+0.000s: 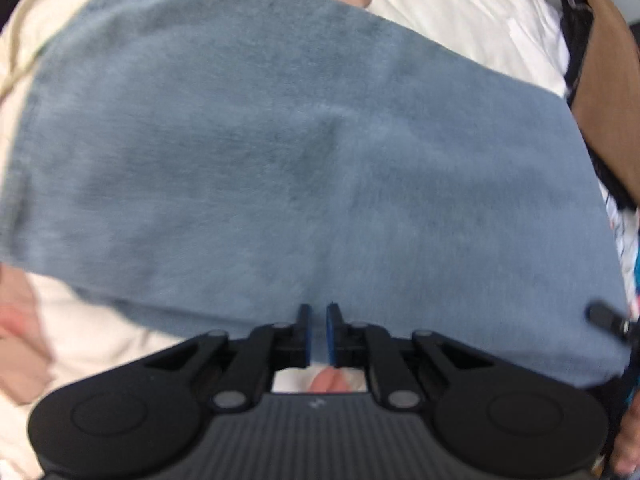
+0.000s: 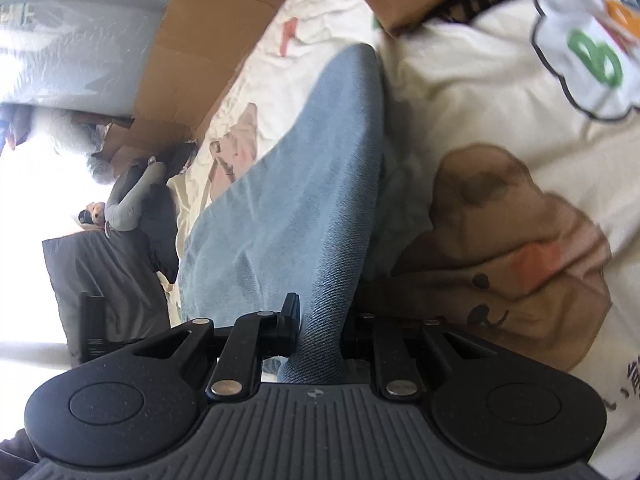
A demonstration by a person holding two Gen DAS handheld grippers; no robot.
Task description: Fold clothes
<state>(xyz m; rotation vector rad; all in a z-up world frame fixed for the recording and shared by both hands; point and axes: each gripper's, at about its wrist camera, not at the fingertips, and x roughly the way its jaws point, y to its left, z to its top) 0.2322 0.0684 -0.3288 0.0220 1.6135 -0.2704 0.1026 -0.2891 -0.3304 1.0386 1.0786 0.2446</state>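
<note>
Blue cloth (image 1: 304,152) hangs limp; I pinch its near edge with left claw (image 1: 318,334) and right claw (image 2: 320,320).

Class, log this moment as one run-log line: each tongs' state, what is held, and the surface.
left tongs: shut on blue cloth | right tongs: shut on blue cloth | surface: cartoon-print bedsheet

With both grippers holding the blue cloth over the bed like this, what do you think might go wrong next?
1. The left gripper pinches only the very edge of the blue cloth, so a tug might pull it free.
2. The right gripper holds a thicker bunch, so the fold may come out uneven.
3. The cardboard box sits close to the cloth's far end on the printed sheet and could snag it.
</note>
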